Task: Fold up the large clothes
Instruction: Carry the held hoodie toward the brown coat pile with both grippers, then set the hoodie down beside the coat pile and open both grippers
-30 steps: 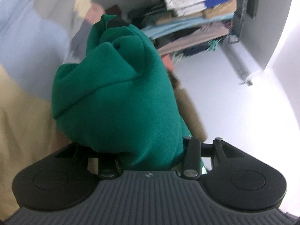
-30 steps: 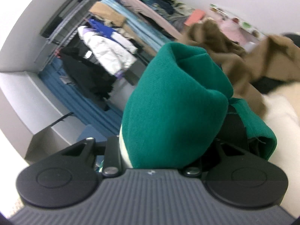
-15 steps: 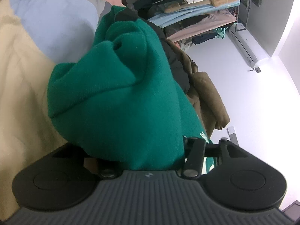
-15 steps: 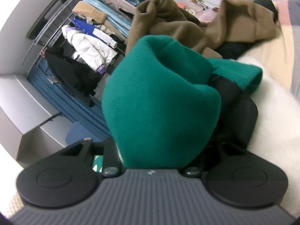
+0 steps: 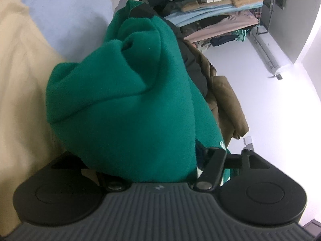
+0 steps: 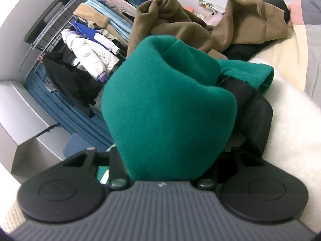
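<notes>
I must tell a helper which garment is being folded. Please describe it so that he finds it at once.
Look at the bed before the clothes rack. A brown garment lies crumpled there. In front of it is the green fleece, the only green piece, bunched between both jaws.

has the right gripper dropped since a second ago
Yes. Against the clothes rack, the right gripper, bunched green garment between its jaws, has come down toward the bed.
</notes>
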Demonstrator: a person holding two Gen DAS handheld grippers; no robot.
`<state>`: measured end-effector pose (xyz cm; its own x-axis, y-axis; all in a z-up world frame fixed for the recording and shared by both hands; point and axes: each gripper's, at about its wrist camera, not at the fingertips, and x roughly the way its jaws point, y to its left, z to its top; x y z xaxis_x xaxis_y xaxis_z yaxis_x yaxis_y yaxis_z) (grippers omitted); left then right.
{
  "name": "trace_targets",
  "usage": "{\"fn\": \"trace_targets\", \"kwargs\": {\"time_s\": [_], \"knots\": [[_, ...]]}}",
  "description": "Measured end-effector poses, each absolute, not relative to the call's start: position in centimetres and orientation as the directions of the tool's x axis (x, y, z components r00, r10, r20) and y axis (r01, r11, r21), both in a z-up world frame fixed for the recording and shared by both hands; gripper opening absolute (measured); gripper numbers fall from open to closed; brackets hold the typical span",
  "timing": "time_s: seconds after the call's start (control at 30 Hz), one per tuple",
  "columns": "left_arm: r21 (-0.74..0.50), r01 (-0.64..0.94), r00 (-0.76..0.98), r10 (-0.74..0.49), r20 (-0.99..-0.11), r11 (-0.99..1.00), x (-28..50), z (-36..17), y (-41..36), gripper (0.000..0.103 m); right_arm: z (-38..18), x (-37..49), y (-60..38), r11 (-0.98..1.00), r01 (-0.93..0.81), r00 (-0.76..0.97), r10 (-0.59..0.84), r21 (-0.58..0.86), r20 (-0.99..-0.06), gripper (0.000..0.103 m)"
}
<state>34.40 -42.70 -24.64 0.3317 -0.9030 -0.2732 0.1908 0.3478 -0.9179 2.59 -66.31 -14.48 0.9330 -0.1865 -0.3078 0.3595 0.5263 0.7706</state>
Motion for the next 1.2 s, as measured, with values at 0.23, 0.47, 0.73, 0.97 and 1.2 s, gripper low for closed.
{"fn": "trace_targets", "kwargs": {"time_s": [0.23,0.47,0.73,0.97,1.2], "knots": [[-0.861,0.215,0.329,-0.864,-0.381,0.461,32.8,-22.8,-41.0,0.087,-12.7,1.7,-65.0,0.525,0.44,0.897,-0.216,0.729,-0.386,0.061],[-0.654,0.357,0.413,-0.74,-0.531,0.667,28.7,-17.0,-37.7,0.087,-9.5,-2.6,-62.3,0.513,0.518,0.853,-0.248,0.684,-0.46,0.068],[-0.457,0.511,0.558,-0.685,-0.468,0.728,23.6,-4.9,-34.8,0.087,-2.4,-6.7,-58.0,0.641,0.512,0.857,-0.328,0.572,-0.398,0.068],[-0.321,0.603,0.635,-0.683,-0.361,0.73,17.9,5.1,-33.6,0.087,5.8,-6.8,-53.1,0.793,0.442,0.89,-0.329,0.42,-0.317,0.068],[-0.176,0.636,0.692,-0.657,-0.301,0.751,11.9,9.4,-31.4,0.087,9.0,-7.0,-48.1,0.856,0.379,0.912,-0.282,0.352,-0.298,0.068]]}}
